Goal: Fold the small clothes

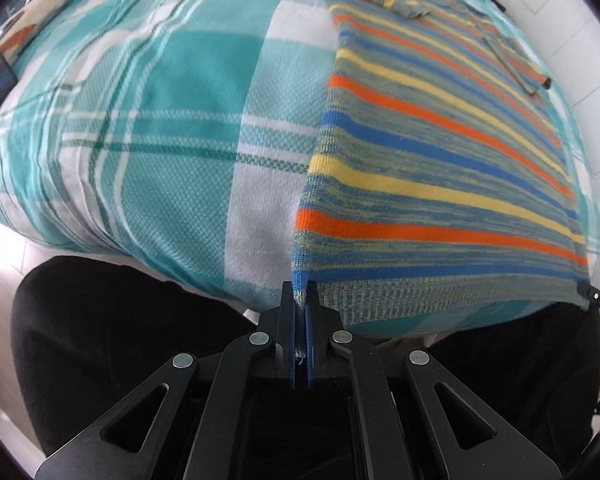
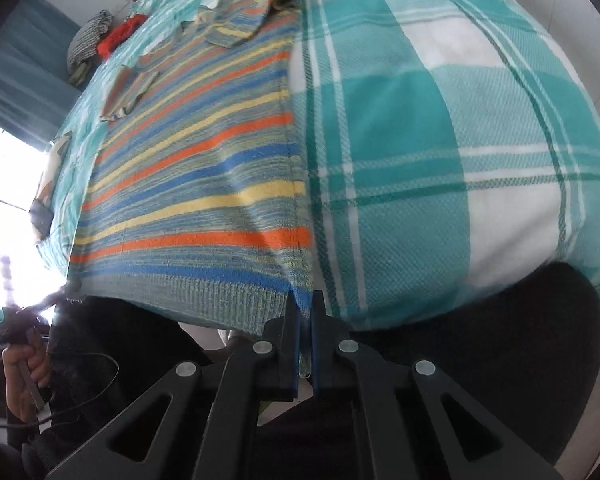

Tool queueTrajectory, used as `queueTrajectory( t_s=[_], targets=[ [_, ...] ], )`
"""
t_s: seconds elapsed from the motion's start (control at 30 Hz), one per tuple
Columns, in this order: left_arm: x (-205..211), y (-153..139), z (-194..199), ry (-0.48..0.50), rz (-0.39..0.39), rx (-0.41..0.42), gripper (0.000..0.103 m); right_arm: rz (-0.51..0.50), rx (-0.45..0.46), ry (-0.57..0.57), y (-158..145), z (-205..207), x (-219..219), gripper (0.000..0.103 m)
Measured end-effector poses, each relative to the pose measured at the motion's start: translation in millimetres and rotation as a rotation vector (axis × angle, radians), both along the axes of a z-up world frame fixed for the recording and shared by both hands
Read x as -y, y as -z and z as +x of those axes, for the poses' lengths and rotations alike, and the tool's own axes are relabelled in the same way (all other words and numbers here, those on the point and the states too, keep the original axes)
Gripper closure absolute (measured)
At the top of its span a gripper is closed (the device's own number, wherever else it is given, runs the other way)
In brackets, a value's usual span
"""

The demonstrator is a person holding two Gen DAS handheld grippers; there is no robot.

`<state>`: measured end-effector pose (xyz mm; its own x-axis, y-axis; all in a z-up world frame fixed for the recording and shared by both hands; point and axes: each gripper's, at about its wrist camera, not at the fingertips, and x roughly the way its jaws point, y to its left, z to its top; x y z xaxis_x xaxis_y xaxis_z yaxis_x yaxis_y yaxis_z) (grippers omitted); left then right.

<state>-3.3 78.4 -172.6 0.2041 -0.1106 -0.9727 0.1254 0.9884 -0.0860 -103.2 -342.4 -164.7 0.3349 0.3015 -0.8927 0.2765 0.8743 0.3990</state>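
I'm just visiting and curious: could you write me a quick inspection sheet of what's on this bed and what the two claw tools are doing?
Surface: teal-and-white plaid bedspread, lightly wrinkled.
Job's things: striped knit sweater lies flat, sleeves folded in across its upper part.
Clutter: a pile of other clothes at the far edge; a patterned cushion at the bed's edge.
Grippers: left gripper shut on one bottom corner of the hem; right gripper shut on the other.
Cables: a thin black cable loops near the person's hand.
Surroundings: white tiled floor; teal curtain beside a bright window.
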Motion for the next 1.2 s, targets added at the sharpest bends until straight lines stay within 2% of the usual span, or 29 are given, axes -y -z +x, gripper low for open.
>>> queueTrajectory(
  t_s=[0.1, 0.23, 0.37, 0.7, 0.93, 1.2],
  targets=[
    [7.4, 14.7, 14.6, -0.028, 0.032, -0.012, 0.102, -0.057, -0.03, -0.012, 18.0, 15.0, -7.0, 0.099],
    [8.7, 28.7, 27.2, -0.075, 0.042, -0.013, 0.102, -0.059, -0.048, 0.024, 30.6, 21.8, -8.1, 0.099],
    [10.2, 34.5, 32.1, -0.082, 0.06, -0.001, 0.102, -0.033, -0.047, 0.077, 40.5, 21.1, -2.8, 0.099],
    [17.1, 43.6, 22.7, -0.07, 0.083, 0.024, 0.101, -0.036, -0.033, 0.105, 40.9, 6.7, 0.7, 0.099],
    [26.7, 41.6, 1.8, -0.071, 0.092, 0.027, 0.101, -0.035, -0.031, 0.116, 39.1, 4.8, 0.7, 0.099],
    [32.2, 38.4, 2.3, -0.064, 0.109, 0.027, 0.101, -0.035, -0.03, 0.118, 39.9, 3.9, -0.5, 0.099]
  ],
)
